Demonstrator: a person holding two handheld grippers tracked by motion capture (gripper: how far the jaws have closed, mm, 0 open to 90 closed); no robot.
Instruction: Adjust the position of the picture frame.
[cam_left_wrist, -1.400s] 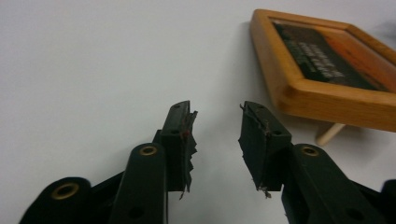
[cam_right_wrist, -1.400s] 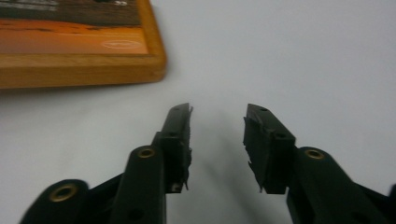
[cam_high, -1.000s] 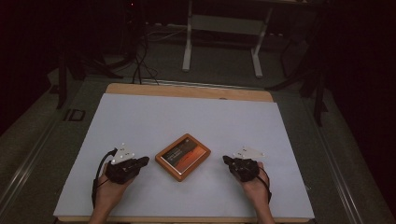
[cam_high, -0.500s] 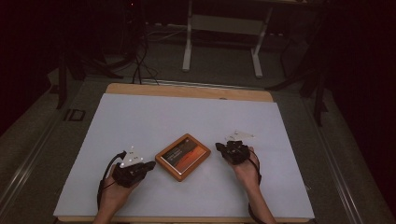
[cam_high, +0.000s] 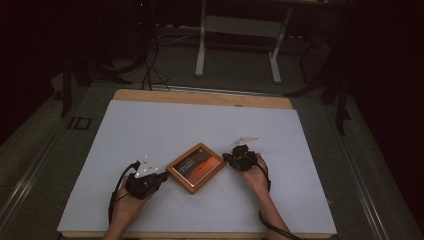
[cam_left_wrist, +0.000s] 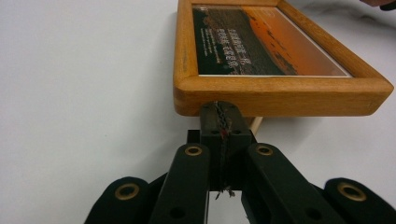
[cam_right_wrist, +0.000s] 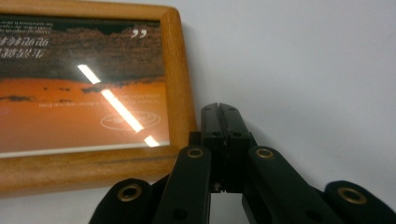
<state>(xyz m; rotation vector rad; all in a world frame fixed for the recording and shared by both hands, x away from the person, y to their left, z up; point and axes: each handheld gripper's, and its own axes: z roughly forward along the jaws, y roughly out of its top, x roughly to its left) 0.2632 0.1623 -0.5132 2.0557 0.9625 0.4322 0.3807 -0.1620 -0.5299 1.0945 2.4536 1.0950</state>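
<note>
A wooden picture frame (cam_high: 196, 168) with an orange and dark print lies face up on the white table sheet (cam_high: 200, 122), turned at an angle. My left gripper (cam_high: 161, 176) sits at its left side. In the left gripper view the shut jaws (cam_left_wrist: 221, 111) touch the frame's near wooden edge (cam_left_wrist: 280, 95), and a pale piece under the frame shows beside them. My right gripper (cam_high: 228, 158) is at the frame's right side. Its shut jaws (cam_right_wrist: 220, 111) rest on the sheet just beside the frame's corner (cam_right_wrist: 180, 93). Neither holds anything.
The sheet covers a wooden table whose far edge (cam_high: 200, 97) shows. Behind it, on the dark floor, stand a metal frame (cam_high: 237, 45) and cables (cam_high: 150, 70). Bare sheet lies all around the picture frame.
My right gripper has moved left across the sheet, up to the frame's right side. My left gripper has shifted slightly right, closer to the frame. The frame has stayed put.
</note>
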